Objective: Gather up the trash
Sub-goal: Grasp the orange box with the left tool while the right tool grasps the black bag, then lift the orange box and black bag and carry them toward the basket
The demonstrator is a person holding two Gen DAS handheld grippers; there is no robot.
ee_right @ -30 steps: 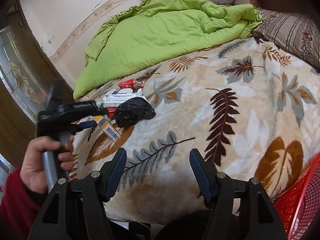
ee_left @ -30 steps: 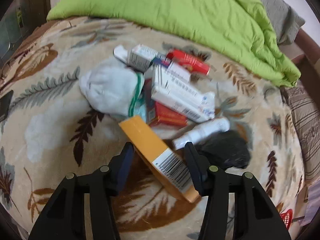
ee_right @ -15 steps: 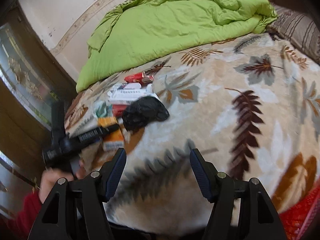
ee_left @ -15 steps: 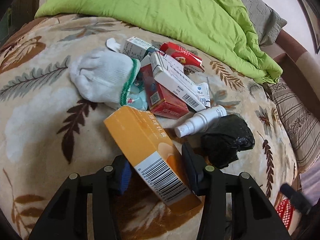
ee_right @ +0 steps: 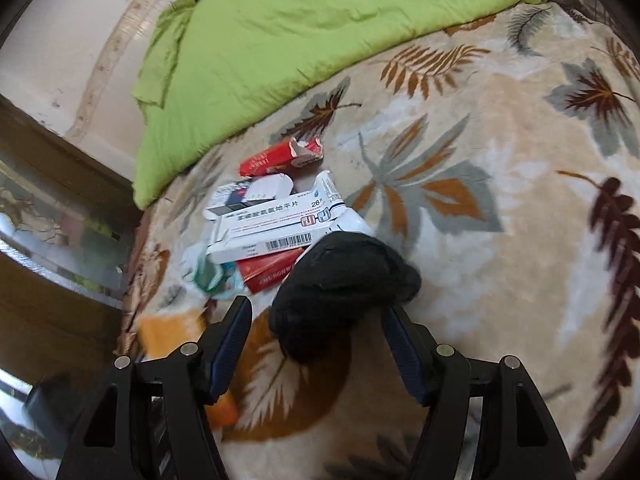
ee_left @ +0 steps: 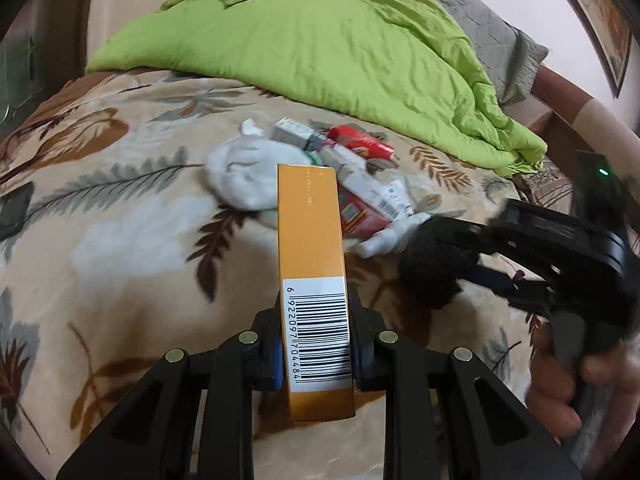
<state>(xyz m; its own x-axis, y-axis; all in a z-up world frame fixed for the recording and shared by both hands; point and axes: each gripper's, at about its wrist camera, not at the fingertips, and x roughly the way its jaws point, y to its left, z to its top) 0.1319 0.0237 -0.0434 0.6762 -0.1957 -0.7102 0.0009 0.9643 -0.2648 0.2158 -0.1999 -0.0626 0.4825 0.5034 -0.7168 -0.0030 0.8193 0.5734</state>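
Orange box (ee_left: 311, 248) pinched in left tool (ee_left: 316, 344), long axis pointing away; right tool (ee_right: 316, 344) spread.

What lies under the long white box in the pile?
A red box sticks out beneath the white box; a black bag covers its right end. Anything deeper is hidden.

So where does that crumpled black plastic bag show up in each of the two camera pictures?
Left wrist view: the crumpled black plastic bag lies right of centre, beside the orange cardboard box, with the other gripper reaching in at it from the right.
Right wrist view: the bag sits low in the middle, just ahead of the open black fingers.
Shared landmark: the white medicine box with a barcode, just behind the bag.
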